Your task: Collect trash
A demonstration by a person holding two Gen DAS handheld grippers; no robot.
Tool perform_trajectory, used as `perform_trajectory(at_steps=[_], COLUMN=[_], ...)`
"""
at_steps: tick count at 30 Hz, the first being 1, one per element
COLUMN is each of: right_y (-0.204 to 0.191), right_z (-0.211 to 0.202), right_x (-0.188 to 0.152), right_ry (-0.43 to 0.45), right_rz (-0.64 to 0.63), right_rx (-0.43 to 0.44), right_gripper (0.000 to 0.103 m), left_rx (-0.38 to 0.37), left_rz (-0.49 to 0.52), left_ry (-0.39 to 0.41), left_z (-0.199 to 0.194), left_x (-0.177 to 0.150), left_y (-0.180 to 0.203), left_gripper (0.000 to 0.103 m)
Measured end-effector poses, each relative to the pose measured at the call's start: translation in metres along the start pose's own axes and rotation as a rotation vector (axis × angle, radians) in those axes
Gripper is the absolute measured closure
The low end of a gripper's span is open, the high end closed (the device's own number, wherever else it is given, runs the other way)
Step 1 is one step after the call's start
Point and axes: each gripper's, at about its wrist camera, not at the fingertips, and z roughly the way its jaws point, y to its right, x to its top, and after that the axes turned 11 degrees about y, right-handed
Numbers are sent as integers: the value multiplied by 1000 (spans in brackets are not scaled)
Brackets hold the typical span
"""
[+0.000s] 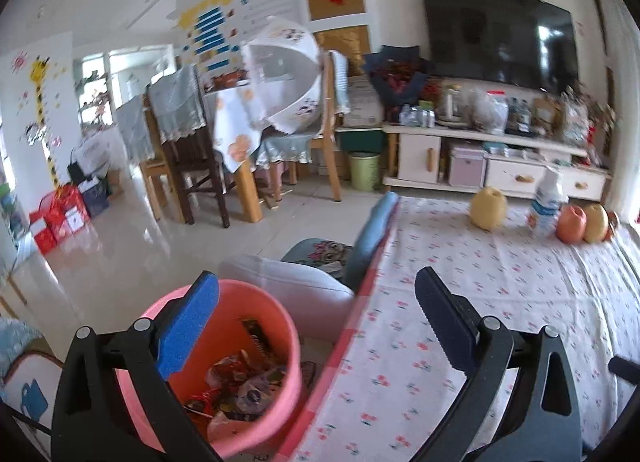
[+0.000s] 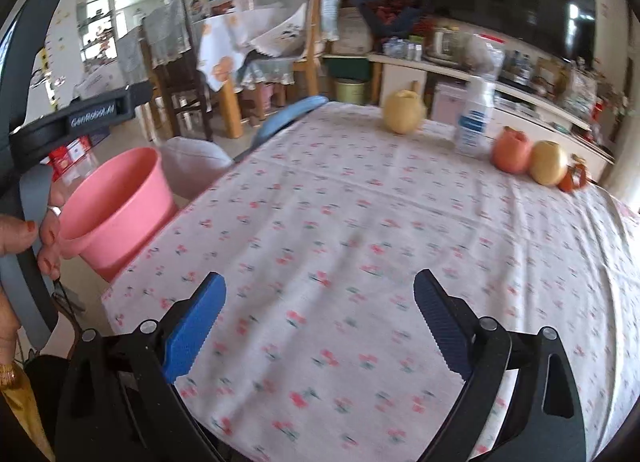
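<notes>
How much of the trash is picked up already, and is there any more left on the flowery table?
Lots looks done: crumpled wrappers already lie in the round pink plastic bucket beside the table. Nothing is in hand: the left gripper and right gripper are both open and empty. The floral tablecloth shows no loose trash, only two yellow pears, a red apple and a white plastic bottle, so little seems left.

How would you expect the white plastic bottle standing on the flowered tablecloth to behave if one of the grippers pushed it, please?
The bottle is tall and narrow and stands upright, so a push near its top would probably tip it. Once down, its round body would likely roll on the tablecloth. It looks like light plastic; how full it is cannot be told.
</notes>
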Motion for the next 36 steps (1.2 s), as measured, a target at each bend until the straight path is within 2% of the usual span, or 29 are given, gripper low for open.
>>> perform_trajectory(at_steps=[9, 14, 19, 23, 27, 36], right_y=[54, 82, 103, 112, 115, 107], right_z=[-58, -98, -135, -164, -193, -250], right_x=[-17, -27, -35, -38, -40, -34], right_ry=[51, 90, 128, 167, 208, 309], right_rz=[47, 74, 105, 117, 116, 110], right_rx=[-146, -228, -292, -337, -375, -418], right_gripper=[9, 9, 9, 9, 9, 7], left_rx=[-133, -243, -287, -345, -391, -443], left_rz=[116, 124, 131, 99, 64, 18], left_ry=[50, 96, 154, 186, 181, 213], left_z=[-62, -108, -151, -177, -197, -240], left_x=[-1, 1, 2, 6, 9, 20], left_y=[72, 102, 124, 133, 136, 131], left_gripper=[4, 4, 4, 4, 4, 4])
